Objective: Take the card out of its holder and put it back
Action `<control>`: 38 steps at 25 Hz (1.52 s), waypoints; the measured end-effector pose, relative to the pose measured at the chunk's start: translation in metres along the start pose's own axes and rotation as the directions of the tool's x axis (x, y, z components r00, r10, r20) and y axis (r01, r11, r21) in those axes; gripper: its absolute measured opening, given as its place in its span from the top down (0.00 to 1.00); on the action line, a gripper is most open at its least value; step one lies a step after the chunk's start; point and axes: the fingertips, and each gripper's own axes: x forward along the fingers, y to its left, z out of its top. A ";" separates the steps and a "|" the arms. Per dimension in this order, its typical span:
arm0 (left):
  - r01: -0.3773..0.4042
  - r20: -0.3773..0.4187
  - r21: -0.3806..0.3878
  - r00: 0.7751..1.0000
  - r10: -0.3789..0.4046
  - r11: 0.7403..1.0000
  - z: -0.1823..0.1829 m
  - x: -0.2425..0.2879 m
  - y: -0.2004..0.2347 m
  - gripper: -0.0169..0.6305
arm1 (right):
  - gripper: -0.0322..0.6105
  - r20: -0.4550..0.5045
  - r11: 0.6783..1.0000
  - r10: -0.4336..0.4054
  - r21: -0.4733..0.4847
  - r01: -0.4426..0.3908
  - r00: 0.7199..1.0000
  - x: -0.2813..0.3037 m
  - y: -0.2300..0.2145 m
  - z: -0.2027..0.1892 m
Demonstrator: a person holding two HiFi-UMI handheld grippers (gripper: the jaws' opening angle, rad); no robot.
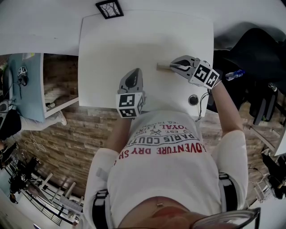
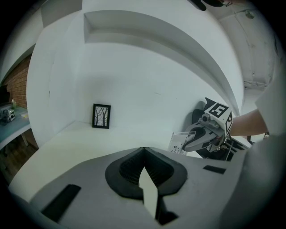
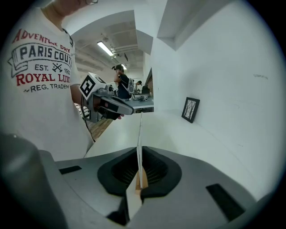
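Note:
On the white table (image 1: 111, 44), a wooden holder (image 1: 162, 67) lies just left of my right gripper (image 1: 173, 66). In the right gripper view, that gripper (image 3: 139, 150) is shut on a thin card (image 3: 139, 129) seen edge on. A bit of the wooden holder (image 3: 142, 181) shows low between the jaws. The left gripper view shows the card (image 2: 178, 142) as a pale printed sheet at the right gripper's (image 2: 187, 145) tip. My left gripper (image 1: 134, 74) hovers near the table's front edge, well left of the card. It (image 2: 143, 150) is shut with nothing in it.
A small black picture frame (image 1: 109, 9) stands at the table's back edge against the wall. A round cable grommet (image 1: 193, 99) sits at the front right corner. A dark chair (image 1: 254, 58) is to the right of the table, and a blue desk (image 1: 27, 85) to the left.

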 end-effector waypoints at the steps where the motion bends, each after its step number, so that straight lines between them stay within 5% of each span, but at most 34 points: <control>1: 0.000 -0.003 0.002 1.000 0.000 1.000 -0.001 0.000 0.000 0.94 | 0.89 0.005 1.000 0.002 0.010 -0.002 1.000 0.001 -0.001 -0.003; 22: 0.023 -0.058 0.058 0.998 -0.020 0.998 -0.011 0.007 -0.013 0.94 | 0.89 0.008 0.996 0.063 0.069 -0.064 0.998 0.022 -0.006 -0.037; 23: 0.028 -0.058 0.060 0.998 -0.024 0.998 -0.011 0.008 -0.015 0.94 | 0.86 0.009 0.995 0.062 0.073 -0.062 0.998 0.023 -0.006 -0.037; 24: 0.032 -0.058 0.063 0.998 -0.028 0.998 -0.010 0.009 -0.016 0.94 | 0.72 0.015 0.995 0.059 0.079 -0.060 0.998 0.022 -0.006 -0.035; 25: 0.035 -0.057 0.065 0.998 -0.031 0.997 -0.009 0.009 -0.016 0.94 | 0.62 0.025 0.995 0.051 0.083 -0.053 0.998 0.022 -0.007 -0.031; 38: 0.065 -0.029 0.083 0.998 -0.063 0.994 0.004 0.012 -0.020 0.94 | 0.61 0.150 0.979 -0.169 0.136 0.149 0.974 -0.021 -0.028 0.016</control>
